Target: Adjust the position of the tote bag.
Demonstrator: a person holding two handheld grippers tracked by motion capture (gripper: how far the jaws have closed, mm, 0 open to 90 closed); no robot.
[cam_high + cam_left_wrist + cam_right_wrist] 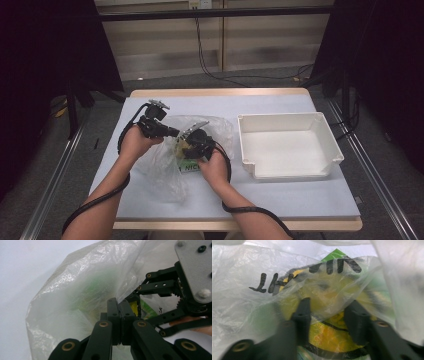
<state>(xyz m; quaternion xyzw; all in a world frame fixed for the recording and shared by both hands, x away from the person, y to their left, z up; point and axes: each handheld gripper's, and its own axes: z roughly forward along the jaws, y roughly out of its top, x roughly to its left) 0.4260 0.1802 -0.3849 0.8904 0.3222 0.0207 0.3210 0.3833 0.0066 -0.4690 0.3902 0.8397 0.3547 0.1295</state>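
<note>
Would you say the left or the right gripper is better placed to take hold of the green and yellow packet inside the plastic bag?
Probably the right. The right gripper is already inside the plastic bag, its jaws apart on either side of the packet. The left gripper is shut on the bag's edge, holding it.

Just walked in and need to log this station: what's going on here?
A person at the table works a clear plastic bag with two tongs. The left tongs are shut on the bag's film, holding it up. The right tongs reach inside, jaws apart around a yellow-and-green packet, not clearly gripping it. A white bin sits empty beside them.
</note>
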